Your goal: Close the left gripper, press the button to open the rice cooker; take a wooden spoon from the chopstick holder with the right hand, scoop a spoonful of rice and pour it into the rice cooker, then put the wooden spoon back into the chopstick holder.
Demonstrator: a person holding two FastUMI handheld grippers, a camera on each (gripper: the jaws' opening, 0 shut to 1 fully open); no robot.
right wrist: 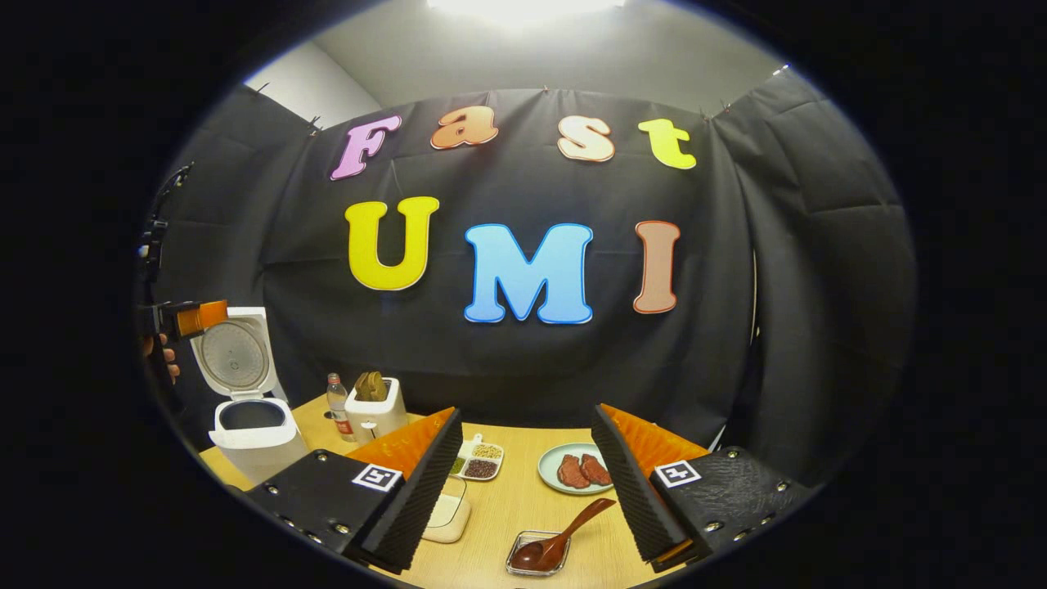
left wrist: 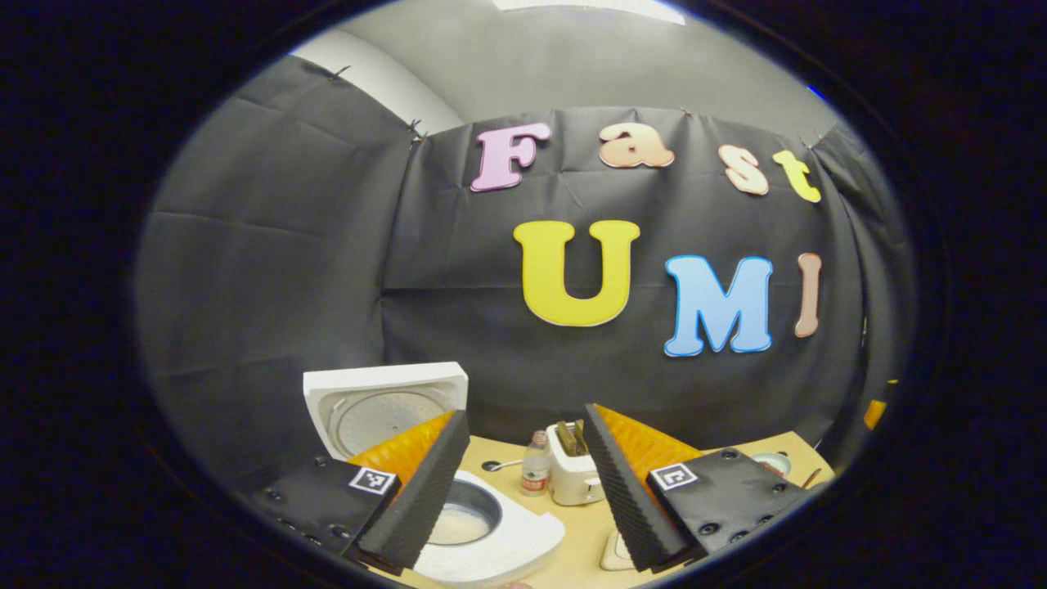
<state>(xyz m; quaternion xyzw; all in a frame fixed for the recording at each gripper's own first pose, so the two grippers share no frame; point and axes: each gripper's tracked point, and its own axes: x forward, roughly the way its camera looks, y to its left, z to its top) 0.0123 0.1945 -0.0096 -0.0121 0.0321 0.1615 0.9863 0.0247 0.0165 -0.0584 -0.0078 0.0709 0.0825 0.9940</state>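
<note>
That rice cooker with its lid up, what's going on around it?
A person holds a hand-held gripper in each hand. The rice cooker stands open on the wooden table. The left hand-held gripper hovers open above it, holding nothing. The right hand-held gripper is open too, poised over a wooden spoon resting in a small clear dish. Neither grips anything.

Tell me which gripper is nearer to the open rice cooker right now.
Left. The left gripper hangs just above the rice cooker, beside its raised lid. The right gripper is off to the side, over the wooden spoon, with the cooker far to its left.
</note>
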